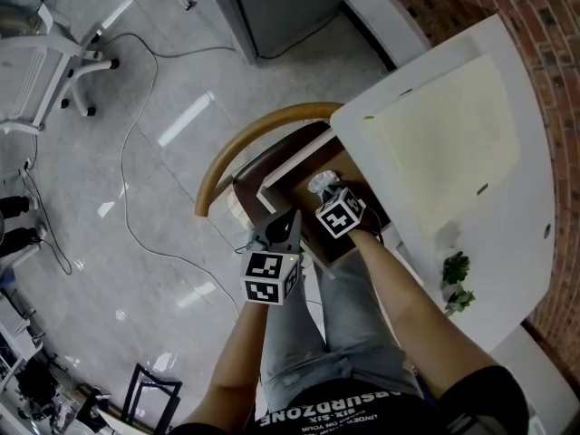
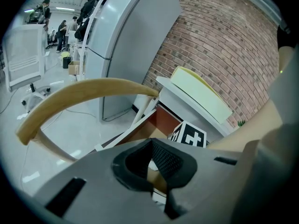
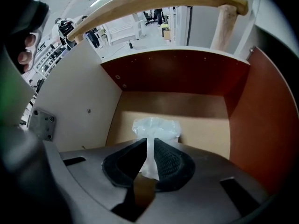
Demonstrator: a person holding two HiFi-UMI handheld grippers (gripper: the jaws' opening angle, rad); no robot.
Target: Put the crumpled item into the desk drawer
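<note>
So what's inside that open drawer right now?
Only a crumpled white item, pinched in the right gripper; the visible floor of the drawer is otherwise bare. The gripper's body covers the nearest part, so anything lying there can't be seen.

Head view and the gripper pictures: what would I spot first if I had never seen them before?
First, the right gripper pinching a crumpled whitish plastic item inside the open drawer, which has reddish-brown walls. Next, the curved wooden chair back arching round the drawer, left of the white desk. The left gripper is shut and empty beside the right one.
</note>
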